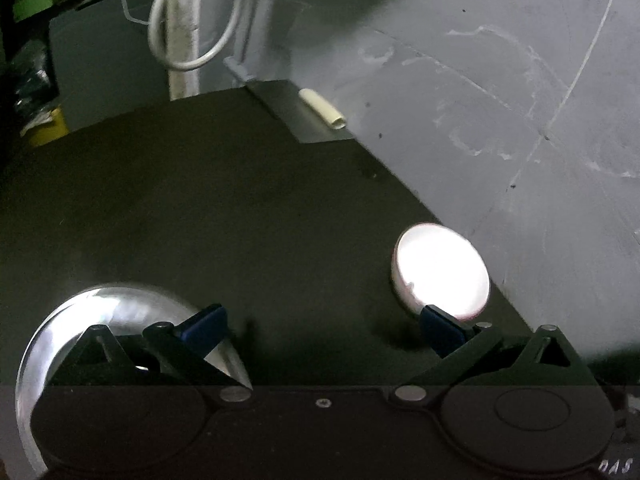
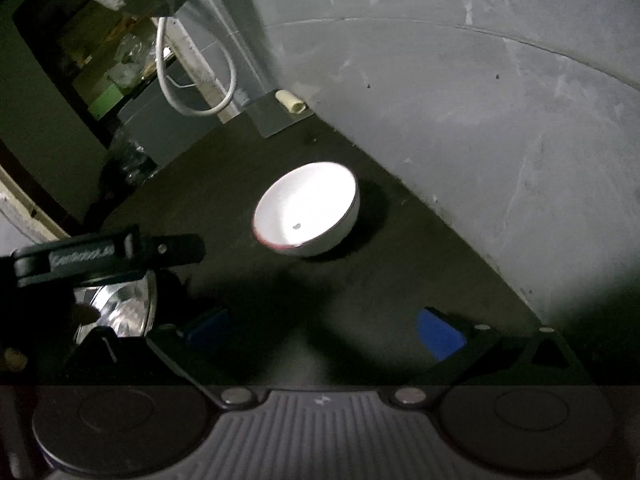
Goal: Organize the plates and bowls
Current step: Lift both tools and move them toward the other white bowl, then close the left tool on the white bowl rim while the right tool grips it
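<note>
A white bowl (image 2: 308,210) with a red rim stands on the dark table (image 2: 224,240), close to the grey wall. My right gripper (image 2: 324,332) hangs short of it, open, nothing between its blue pads (image 2: 440,338). In the left wrist view the same white bowl (image 1: 442,270) sits just beyond the right fingertip of my left gripper (image 1: 324,326), which is open and empty. A shiny steel plate (image 1: 100,320) lies on the table under its left finger. The right wrist view shows the left gripper's black body (image 2: 108,256) above that steel plate (image 2: 120,308).
A grey wall (image 1: 480,100) bounds the table along the right. At the far corner a cream tube piece (image 1: 324,112) lies on a grey metal sheet, with a looped white cable (image 1: 192,40) hanging behind. Beyond the table's left edge are a yellow object (image 1: 48,128) and dim clutter.
</note>
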A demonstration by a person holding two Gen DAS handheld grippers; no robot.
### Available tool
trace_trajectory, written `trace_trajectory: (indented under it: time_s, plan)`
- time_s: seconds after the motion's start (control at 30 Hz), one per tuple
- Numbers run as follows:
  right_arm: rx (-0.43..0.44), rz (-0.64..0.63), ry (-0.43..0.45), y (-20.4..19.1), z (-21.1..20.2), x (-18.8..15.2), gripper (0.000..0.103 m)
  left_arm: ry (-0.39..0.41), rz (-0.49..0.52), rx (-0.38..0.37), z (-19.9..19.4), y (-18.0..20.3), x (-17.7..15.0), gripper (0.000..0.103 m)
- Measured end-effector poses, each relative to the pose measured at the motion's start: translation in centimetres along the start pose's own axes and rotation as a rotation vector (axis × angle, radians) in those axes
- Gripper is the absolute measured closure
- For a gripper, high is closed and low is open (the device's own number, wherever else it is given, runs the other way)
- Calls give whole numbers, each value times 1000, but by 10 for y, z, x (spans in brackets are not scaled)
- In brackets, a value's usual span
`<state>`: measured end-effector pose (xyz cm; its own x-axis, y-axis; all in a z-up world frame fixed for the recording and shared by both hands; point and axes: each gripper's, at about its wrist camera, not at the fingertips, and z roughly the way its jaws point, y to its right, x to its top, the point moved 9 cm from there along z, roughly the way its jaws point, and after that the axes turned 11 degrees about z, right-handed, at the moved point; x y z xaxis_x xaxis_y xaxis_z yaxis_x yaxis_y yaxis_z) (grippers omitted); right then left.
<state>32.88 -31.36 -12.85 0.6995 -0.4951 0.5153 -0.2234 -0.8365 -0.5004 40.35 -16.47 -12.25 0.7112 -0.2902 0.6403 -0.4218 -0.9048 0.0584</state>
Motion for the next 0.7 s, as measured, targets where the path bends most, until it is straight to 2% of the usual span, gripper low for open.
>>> trace_trajectory:
  time_s: [0.3, 0.7]
  plan:
    - [-24, 12, 78, 5, 18, 23, 3, 15, 71, -15, 33, 10, 26, 1]
    - [-41, 19, 116, 6, 33, 40, 12, -2, 86, -37, 54, 17, 34, 1]
